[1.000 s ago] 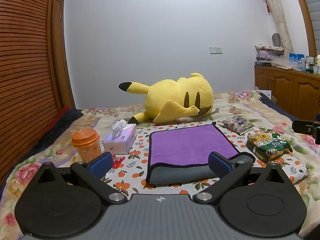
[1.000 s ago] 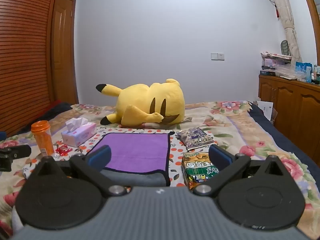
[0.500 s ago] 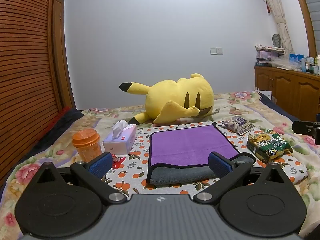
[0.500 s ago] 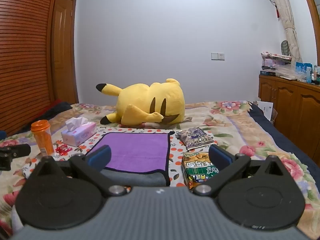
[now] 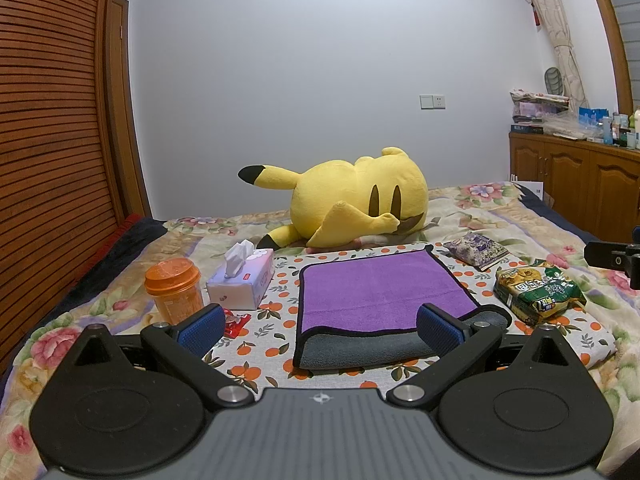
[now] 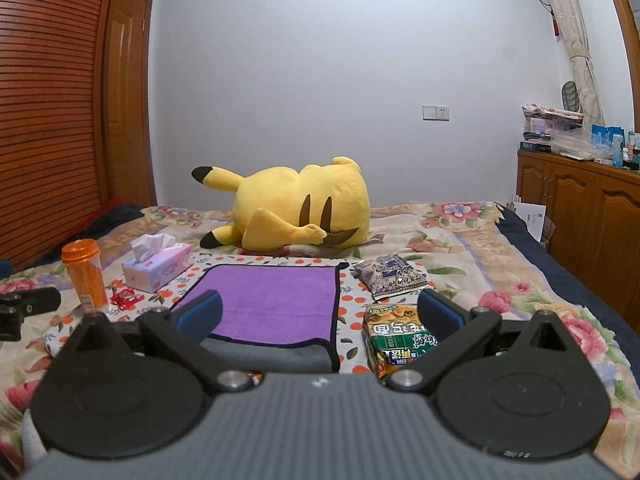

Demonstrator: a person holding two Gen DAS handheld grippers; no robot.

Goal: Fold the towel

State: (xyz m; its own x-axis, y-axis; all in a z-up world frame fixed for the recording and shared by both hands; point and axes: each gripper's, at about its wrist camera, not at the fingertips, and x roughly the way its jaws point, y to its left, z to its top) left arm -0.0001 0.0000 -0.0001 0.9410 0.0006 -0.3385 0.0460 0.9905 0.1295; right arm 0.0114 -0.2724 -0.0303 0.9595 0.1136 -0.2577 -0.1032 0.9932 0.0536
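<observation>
Both grippers' fingers (image 5: 202, 328) spread wide (gripping nothing) before towel (image 5: 376, 292).

I see a big yellow plush toy (image 5: 352, 204) lying on its side on the flowery bed cover (image 5: 500, 204). It is my landmark. In front of the toy, to its left, sits a tissue box (image 5: 242, 280), and further left an orange cup with a lid (image 5: 174, 290). A small red wrapper (image 5: 236, 320) lies near the cup (I can't tell what is in it). In front of the toy, to its right, lie a purple snack bag (image 5: 476, 249) and a green noodle pack (image 5: 538, 290). A wooden cabinet (image 5: 576, 188) stands far right.
</observation>
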